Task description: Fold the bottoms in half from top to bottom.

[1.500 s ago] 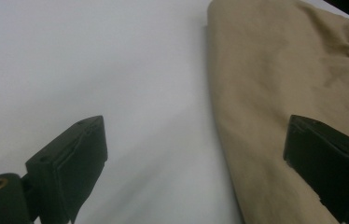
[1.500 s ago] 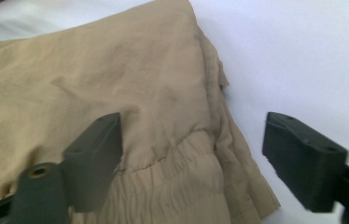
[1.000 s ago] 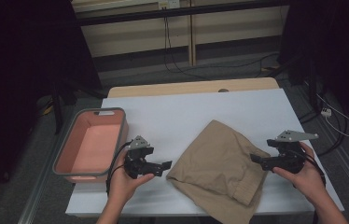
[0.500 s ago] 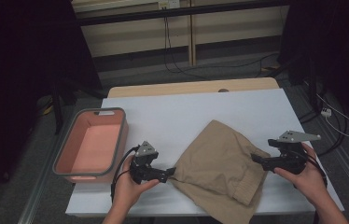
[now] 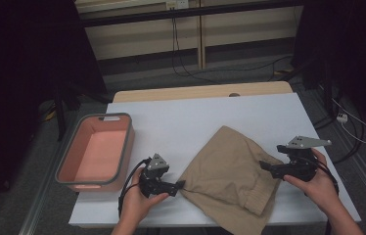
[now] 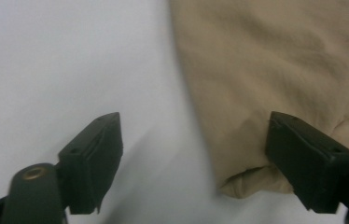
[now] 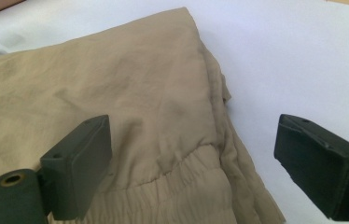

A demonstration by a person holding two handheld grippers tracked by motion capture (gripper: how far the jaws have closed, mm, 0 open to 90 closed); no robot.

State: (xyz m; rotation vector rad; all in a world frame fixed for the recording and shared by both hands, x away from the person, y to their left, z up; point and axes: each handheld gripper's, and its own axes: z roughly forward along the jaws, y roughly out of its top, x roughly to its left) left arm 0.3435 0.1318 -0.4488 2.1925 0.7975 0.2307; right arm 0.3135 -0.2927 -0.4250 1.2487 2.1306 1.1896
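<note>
Left gripper (image 5: 179, 185) at near left corner of tan garment (image 5: 230, 176) on white table (image 5: 195, 122), right gripper (image 5: 265, 167) at its right edge; pink bin (image 5: 95, 152) farther left. Left gripper view: jaws wide apart, folded corner (image 6: 252, 182) just beside right jaw. Right gripper view: jaws apart over elastic waistband (image 7: 172, 186).

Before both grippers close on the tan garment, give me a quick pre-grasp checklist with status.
1. Left gripper open: ok, jaws spread wide.
2. Right gripper open: ok, jaws spread wide.
3. Left gripper lined up on the garment: ok, the folded corner sits by one jaw.
4. Right gripper lined up: ok, the elastic waistband edge lies between its jaws.
5. Garment flat on the table: not ok, it lies wrinkled and folded over.
6. Bin clear of the cloth: ok, apart at the left.
</note>
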